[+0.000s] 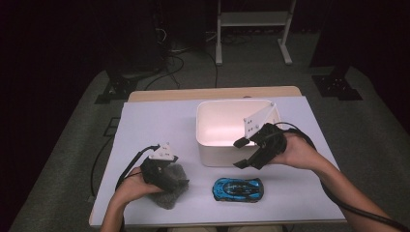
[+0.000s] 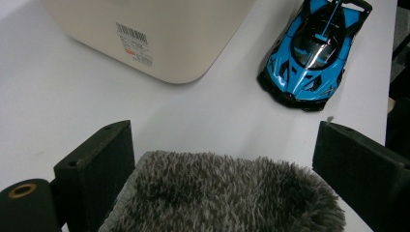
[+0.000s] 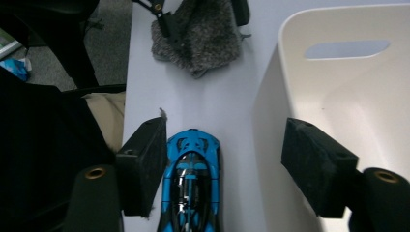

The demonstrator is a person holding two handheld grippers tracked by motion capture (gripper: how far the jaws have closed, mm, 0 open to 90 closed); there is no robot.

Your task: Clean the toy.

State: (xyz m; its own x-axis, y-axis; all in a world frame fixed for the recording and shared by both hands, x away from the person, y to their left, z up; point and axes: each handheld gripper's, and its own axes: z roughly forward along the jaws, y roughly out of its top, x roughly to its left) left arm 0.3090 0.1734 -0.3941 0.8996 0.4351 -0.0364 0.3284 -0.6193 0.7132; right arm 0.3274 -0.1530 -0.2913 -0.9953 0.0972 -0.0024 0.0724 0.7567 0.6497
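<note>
- left gripper (image 1: 167, 176), lower left of high view, sits over the grey fuzzy cloth (image 1: 170, 192); jaws spread wide, cloth pile between them but pads not pressing on it — set to pinch, nothing held yet
- in left gripper view the cloth (image 2: 222, 193) fills bottom centre between the two black jaws, gaps on both sides, so no grip so far
- right gripper (image 1: 244, 153), centre right of high view, hovers at the front wall of the white bin (image 1: 212, 145); jaws apart, empty, nothing clamped
- right gripper view: jaws straddle the bin's rim, one jaw beside the blue toy car (image 3: 192, 186) on the table, other jaw over the bin's inside; car lies flat, not lifted
- toy car (image 1: 238, 189) rests on the white table (image 1: 145, 125) just in front of the bin, lower centre, between the two hands; likely parked there for pickup into the bin
- bin looks empty inside from above, open top facing up — reads as the drop target, hence placed mid-table within reach of both hands
- bin's label side (image 2: 135, 41) faces the left gripper, upper left of its view; car upper right there, apart from cloth
</note>
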